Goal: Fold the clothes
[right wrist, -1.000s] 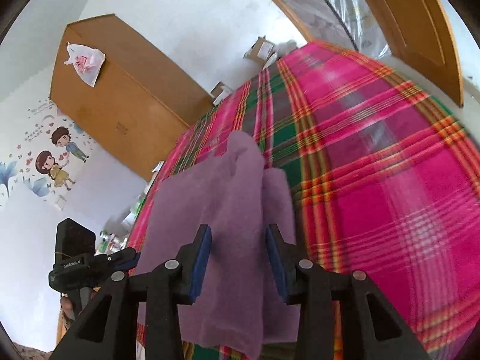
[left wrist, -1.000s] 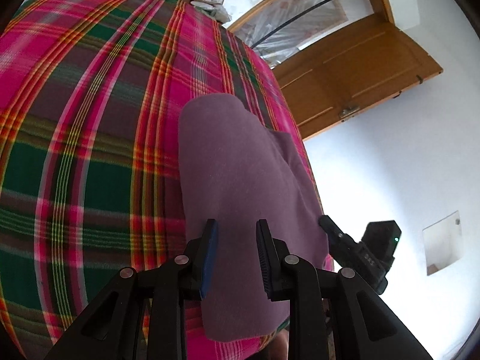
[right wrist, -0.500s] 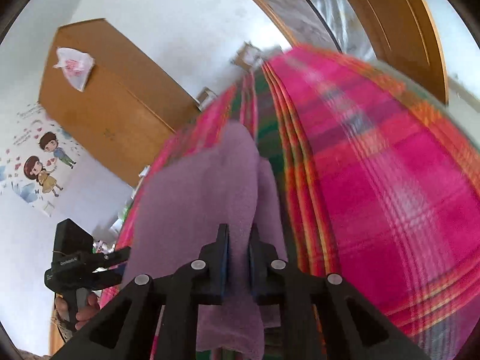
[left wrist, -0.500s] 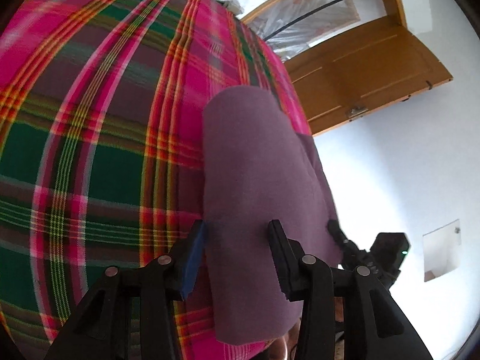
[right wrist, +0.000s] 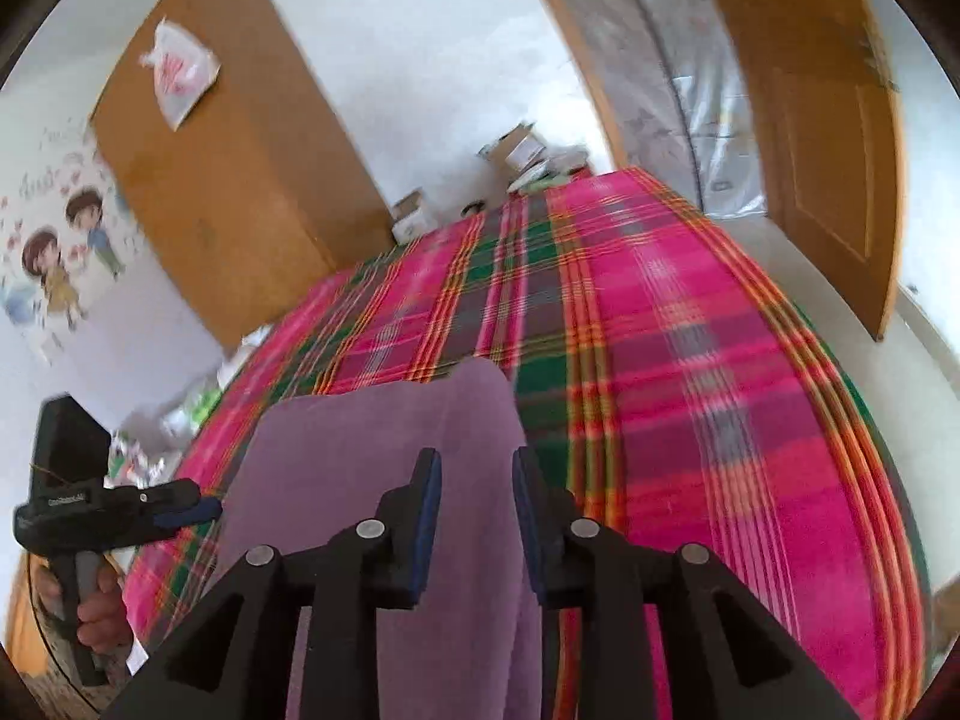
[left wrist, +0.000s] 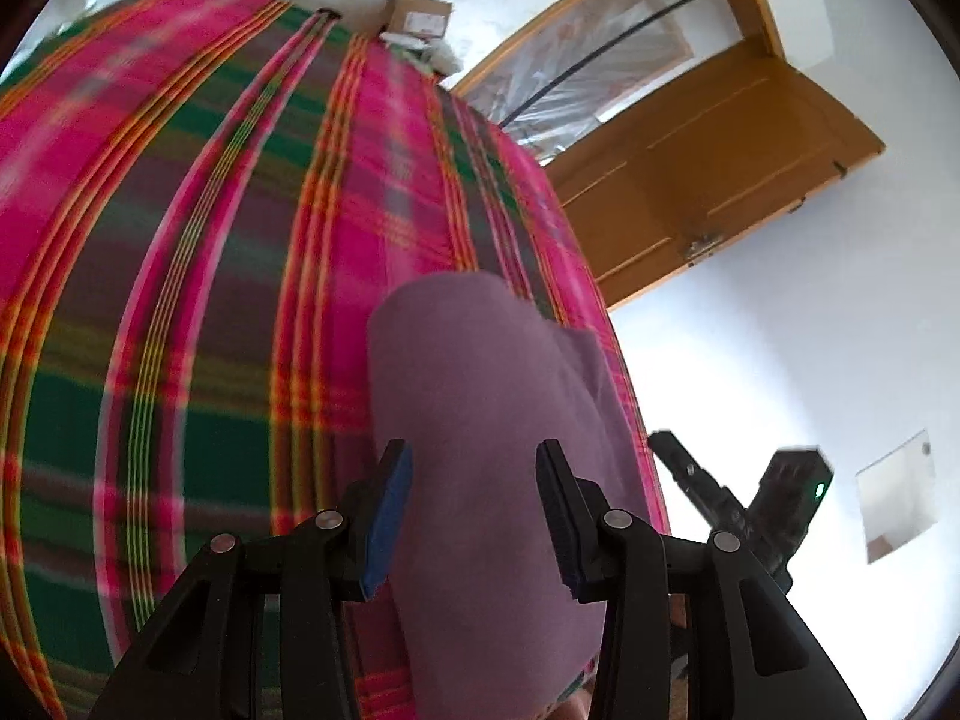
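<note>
A mauve folded garment (left wrist: 486, 420) lies on a pink and green plaid bedspread (left wrist: 210, 300) near the bed's edge. My left gripper (left wrist: 474, 516) is open, its jaws wide apart above the garment's near end, holding nothing. In the right wrist view the same garment (right wrist: 372, 450) lies under my right gripper (right wrist: 474, 516), which is open with a moderate gap over the garment's right fold. The right gripper's body shows in the left wrist view (left wrist: 750, 504); the left gripper's body, in a hand, shows in the right wrist view (right wrist: 78, 504).
A wooden door (left wrist: 708, 168) stands open beyond the bed. A wooden wardrobe (right wrist: 228, 192) with a plastic bag on it stands at the far side. Cardboard boxes (right wrist: 516, 150) lie on the floor past the bed. The plaid bedspread (right wrist: 690, 390) stretches to the right.
My left gripper opened wider and lifted back from the garment. My right gripper closed half a second ago and has opened again, pulling up and away from the garment.
</note>
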Tool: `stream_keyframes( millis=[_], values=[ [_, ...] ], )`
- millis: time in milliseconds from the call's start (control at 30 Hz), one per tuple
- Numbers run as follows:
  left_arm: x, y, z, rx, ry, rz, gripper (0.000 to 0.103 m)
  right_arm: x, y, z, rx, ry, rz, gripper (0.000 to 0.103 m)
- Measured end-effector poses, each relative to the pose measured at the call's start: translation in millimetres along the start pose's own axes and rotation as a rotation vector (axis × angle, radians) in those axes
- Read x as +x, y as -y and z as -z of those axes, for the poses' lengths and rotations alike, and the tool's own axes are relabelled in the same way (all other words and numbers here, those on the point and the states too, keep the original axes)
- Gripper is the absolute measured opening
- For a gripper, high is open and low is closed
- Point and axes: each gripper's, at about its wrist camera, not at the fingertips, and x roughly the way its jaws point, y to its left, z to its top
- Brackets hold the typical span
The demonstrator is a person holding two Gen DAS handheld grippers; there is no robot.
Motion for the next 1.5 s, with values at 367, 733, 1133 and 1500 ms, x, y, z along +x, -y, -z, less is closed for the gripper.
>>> stream_keyframes(
  millis=[367, 733, 1133, 1500],
  values=[
    [38, -8, -17, -0.01, -0.053, -0.021, 0.044, 67, 14, -47, 0.04, -0.175, -0.049, 0.029],
    [41, -23, -20, -0.038, -0.074, -0.038, 0.044, 75, 20, -44, 0.042, -0.154, -0.01, 0.013],
    [16, -17, -10, -0.006, -0.043, -0.048, 0.044, 39, -8, -34, -0.127, -0.08, 0.085, 0.024],
    [18, 24, 34, 0.19, -0.102, -0.038, 0.044, 7, -60, 42, -0.374, -0.127, 0.066, 0.023]
  ],
)
